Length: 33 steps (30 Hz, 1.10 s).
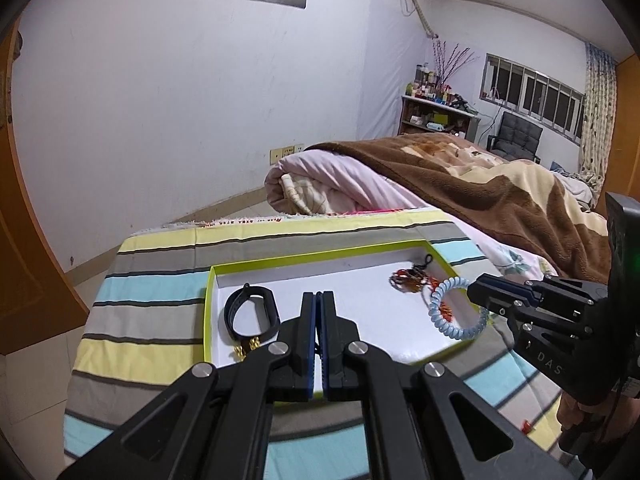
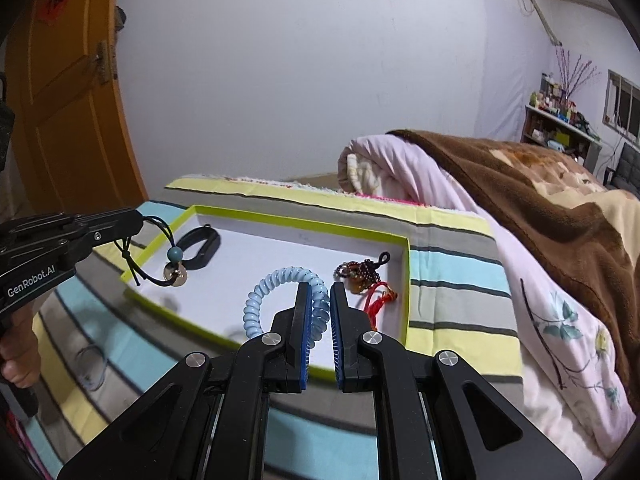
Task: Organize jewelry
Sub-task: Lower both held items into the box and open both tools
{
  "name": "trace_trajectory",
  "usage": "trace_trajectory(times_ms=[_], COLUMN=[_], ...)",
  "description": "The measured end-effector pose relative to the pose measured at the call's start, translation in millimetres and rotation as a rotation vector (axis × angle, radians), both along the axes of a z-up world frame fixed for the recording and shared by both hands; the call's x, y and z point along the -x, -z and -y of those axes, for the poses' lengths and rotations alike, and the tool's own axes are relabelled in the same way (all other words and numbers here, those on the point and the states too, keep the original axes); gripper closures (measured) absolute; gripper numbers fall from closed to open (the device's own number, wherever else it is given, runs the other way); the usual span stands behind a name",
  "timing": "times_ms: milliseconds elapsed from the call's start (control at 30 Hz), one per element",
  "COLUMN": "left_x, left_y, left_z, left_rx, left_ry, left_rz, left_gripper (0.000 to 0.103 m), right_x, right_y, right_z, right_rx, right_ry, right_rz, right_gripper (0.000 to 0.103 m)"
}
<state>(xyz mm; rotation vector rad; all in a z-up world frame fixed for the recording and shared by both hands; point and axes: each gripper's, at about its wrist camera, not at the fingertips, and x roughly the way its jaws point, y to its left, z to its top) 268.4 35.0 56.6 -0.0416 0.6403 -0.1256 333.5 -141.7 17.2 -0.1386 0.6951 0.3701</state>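
A white tray with a lime-green rim (image 1: 208, 300) (image 2: 405, 292) lies on a striped cloth. In it are a black wristband (image 1: 252, 312) (image 2: 200, 246) and a dark beaded bracelet with a red tassel (image 1: 408, 280) (image 2: 360, 274). My left gripper (image 1: 318, 296) (image 2: 138, 220) is shut on a black cord bracelet (image 2: 172, 266) with a blue bead and gold discs. It dangles over the tray's left edge. My right gripper (image 2: 320, 290) (image 1: 476, 288) is shut on a light-blue spiral band (image 2: 260, 300) (image 1: 452, 312), held over the tray's right half.
The striped cloth (image 1: 152, 292) (image 2: 460, 272) covers a small table with floor to its left. A bed with a pink quilt and brown blanket (image 1: 480, 184) (image 2: 540, 208) adjoins on the right. An orange door (image 2: 60, 100) stands at the left. A hand (image 2: 16, 360) grips the left tool.
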Motion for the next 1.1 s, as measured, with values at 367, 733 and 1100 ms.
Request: trace_trajectory(times_ms=[367, 733, 1100], left_x=[-41.9, -59.5, -62.8], left_y=[24.6, 45.6, 56.8], left_z=[-2.5, -10.0, -18.1], left_rx=[-0.032, -0.061, -0.045], left_ry=[0.01, -0.009, -0.034], left_rz=[-0.056, -0.095, -0.13], left_gripper=[0.101, 0.101, 0.101], right_x=[-36.9, -54.5, -60.1], right_y=[27.0, 48.1, 55.1], right_z=[-1.6, -0.8, -1.6], right_rx=[0.001, 0.02, 0.029], right_ry=[0.032, 0.054, 0.054], right_rz=[-0.082, -0.131, -0.168], right_gripper=[0.094, 0.094, 0.093])
